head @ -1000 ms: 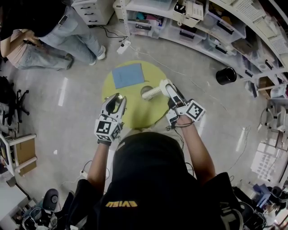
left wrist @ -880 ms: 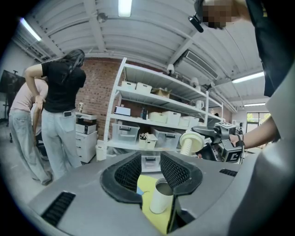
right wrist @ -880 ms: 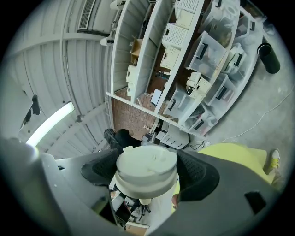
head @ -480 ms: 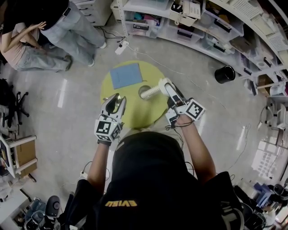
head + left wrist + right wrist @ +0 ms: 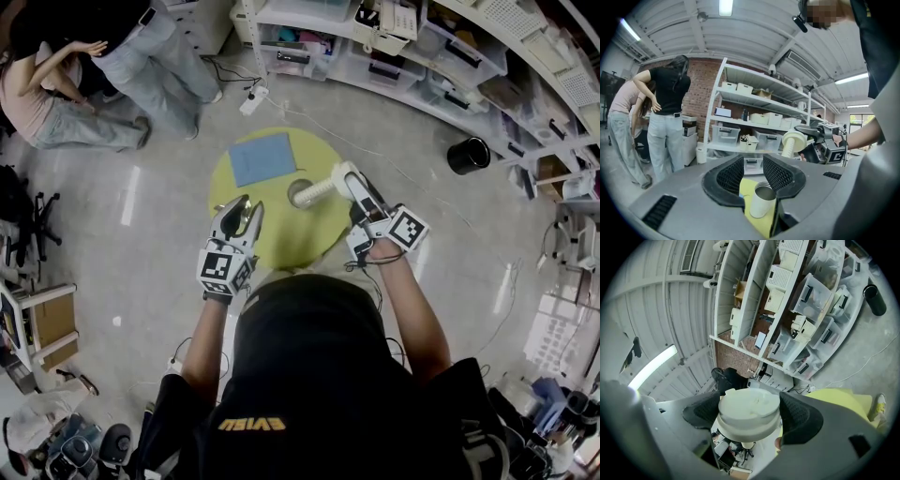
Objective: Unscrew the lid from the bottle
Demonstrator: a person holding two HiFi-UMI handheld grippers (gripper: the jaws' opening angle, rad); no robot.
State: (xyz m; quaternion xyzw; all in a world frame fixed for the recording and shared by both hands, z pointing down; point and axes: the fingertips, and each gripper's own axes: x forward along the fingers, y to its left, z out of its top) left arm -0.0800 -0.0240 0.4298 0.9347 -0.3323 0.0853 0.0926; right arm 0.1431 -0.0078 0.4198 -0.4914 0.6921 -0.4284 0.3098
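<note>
**Finding.** Nothing belonging to the task is changing. Over the last second your right gripper is keeping its place and its grip. Its jaws are clamping the broad round end of the cream bottle. You are holding the bottle up over the yellow table, with its narrower ribbed part sticking out past the fingertips.

Your left gripper is likewise staying put at the near edge of the table, jaws partly apart and holding nothing. The white open-topped container standing on the table is showing through the gap, beyond the pads and clear of them. The blue sheet is lying where it lay. Only the bystanders at the far left are shifting their stance.

**Assessment.** The unscrewing is not yet under way. No view is settling which end carries the lid, but no loose lid is lying on the table, so I am judging it still on. You are gripping the bottle with one gripper only, and your left gripper is standing well apart from its free end. You are going to need that gripper across and closed on the free end before any twist can count.
</note>
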